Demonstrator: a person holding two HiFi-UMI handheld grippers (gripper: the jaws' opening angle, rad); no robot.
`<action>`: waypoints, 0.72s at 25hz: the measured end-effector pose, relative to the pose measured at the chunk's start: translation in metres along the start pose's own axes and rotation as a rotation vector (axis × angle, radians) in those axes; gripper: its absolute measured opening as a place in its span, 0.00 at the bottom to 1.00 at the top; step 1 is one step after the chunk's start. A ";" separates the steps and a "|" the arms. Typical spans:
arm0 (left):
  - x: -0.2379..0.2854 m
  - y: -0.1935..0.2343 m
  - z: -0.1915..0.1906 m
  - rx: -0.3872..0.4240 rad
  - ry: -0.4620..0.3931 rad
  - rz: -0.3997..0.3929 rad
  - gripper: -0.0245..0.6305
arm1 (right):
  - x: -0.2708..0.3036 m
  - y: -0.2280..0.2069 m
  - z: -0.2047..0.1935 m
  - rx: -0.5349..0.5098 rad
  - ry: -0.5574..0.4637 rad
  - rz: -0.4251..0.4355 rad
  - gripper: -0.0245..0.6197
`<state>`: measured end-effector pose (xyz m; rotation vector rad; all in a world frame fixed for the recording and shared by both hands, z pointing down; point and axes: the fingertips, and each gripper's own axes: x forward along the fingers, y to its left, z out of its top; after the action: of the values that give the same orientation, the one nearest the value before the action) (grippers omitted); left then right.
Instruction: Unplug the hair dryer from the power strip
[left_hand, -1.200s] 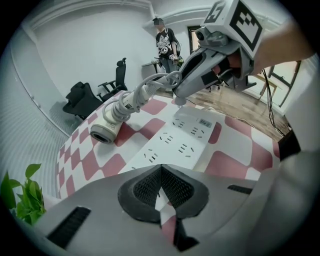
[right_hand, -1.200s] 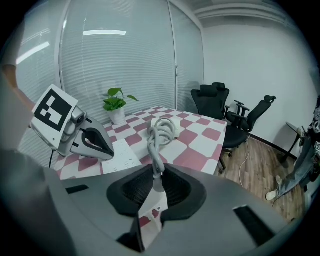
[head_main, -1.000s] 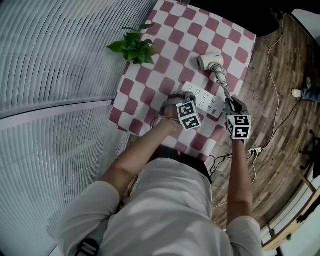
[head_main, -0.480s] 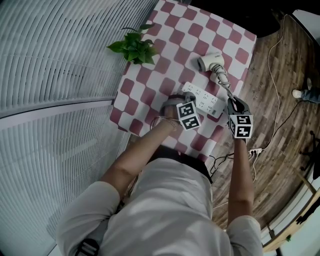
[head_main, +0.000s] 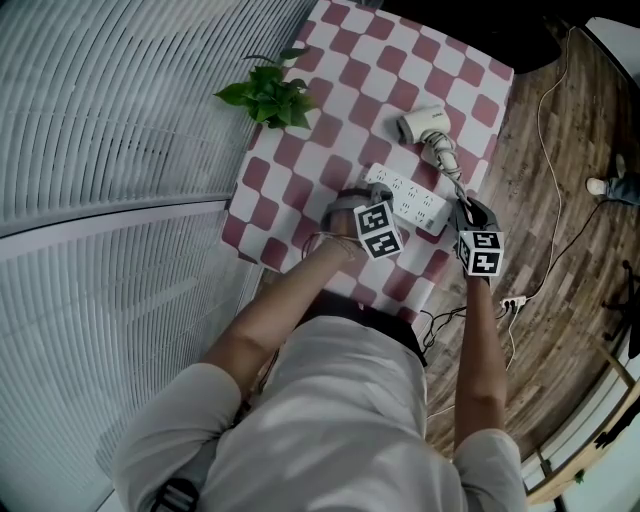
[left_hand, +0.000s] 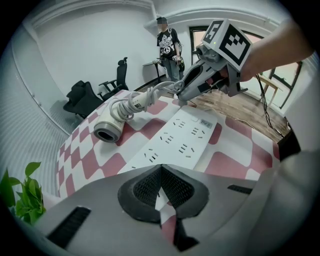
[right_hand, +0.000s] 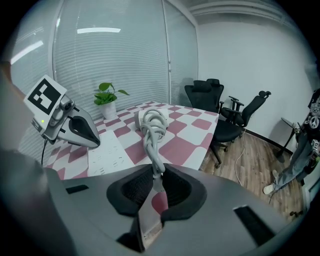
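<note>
A white hair dryer (head_main: 418, 123) lies on the red-and-white checked table (head_main: 345, 75), its cord (head_main: 443, 158) coiled near the handle. The cord runs to my right gripper (head_main: 462, 205), which is shut on its plug end at the table's right edge. In the right gripper view the cord (right_hand: 151, 137) enters between the pads (right_hand: 172, 182). The white power strip (head_main: 408, 200) lies between both grippers; its sockets (left_hand: 175, 145) look empty. My left gripper (head_main: 350, 200) rests on the strip's near left end, jaws shut (left_hand: 160, 172).
A potted plant (head_main: 268, 95) stands at the table's left edge beside the blinds. Black office chairs (right_hand: 207, 95) stand past the far end. A person (left_hand: 167, 45) stands across the room. Cables and a small power strip (head_main: 510, 300) lie on the wooden floor at right.
My right gripper has sunk a little with the cord in it. The left gripper and the power strip have stayed put.
</note>
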<state>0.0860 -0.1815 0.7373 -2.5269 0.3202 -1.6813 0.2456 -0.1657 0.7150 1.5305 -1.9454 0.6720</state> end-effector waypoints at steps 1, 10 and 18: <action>0.000 0.000 0.000 0.000 0.000 0.000 0.08 | 0.000 0.000 0.000 0.002 -0.004 0.000 0.15; 0.000 0.000 0.000 0.008 -0.005 -0.004 0.08 | 0.001 -0.001 -0.003 0.018 -0.015 0.002 0.15; -0.002 -0.003 0.001 -0.013 -0.023 -0.052 0.08 | -0.009 0.001 0.002 0.034 -0.030 -0.007 0.24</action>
<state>0.0865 -0.1782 0.7353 -2.5835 0.2668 -1.6717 0.2463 -0.1612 0.7071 1.5762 -1.9591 0.6860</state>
